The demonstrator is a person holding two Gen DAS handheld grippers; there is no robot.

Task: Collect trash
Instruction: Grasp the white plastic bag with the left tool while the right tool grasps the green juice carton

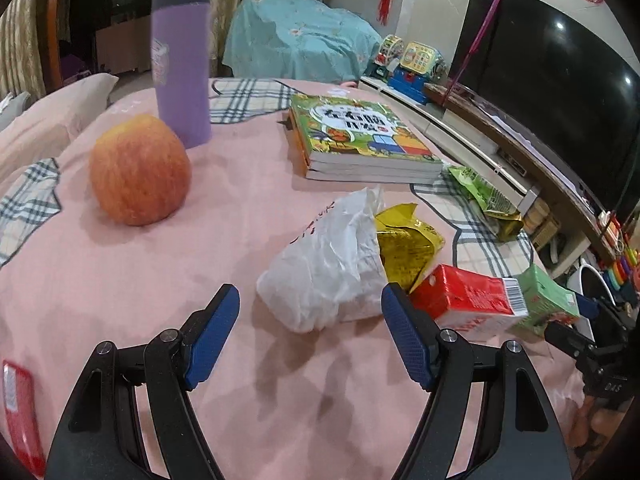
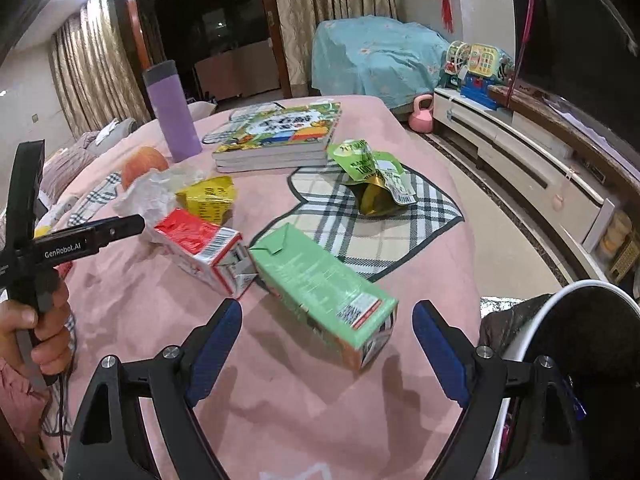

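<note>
Trash lies on a pink cloth. In the left wrist view a crumpled white plastic bag (image 1: 328, 268) sits just beyond my open left gripper (image 1: 310, 312), with a yellow wrapper (image 1: 404, 246) and a red carton (image 1: 468, 300) to its right. A green pouch (image 1: 484, 196) lies farther right. In the right wrist view my right gripper (image 2: 328, 332) stands open, its fingers straddling the near end of a green carton (image 2: 324, 288) without touching it. The red carton (image 2: 200, 248), yellow wrapper (image 2: 208, 198), white bag (image 2: 152, 192) and green pouch (image 2: 372, 176) lie beyond.
An apple (image 1: 140, 170), a purple bottle (image 1: 182, 64) and a stack of books (image 1: 360, 140) stand on the cloth. A bin with a dark liner (image 2: 568, 344) is at the table's right edge. A hand (image 2: 44, 328) holds the left gripper's handle.
</note>
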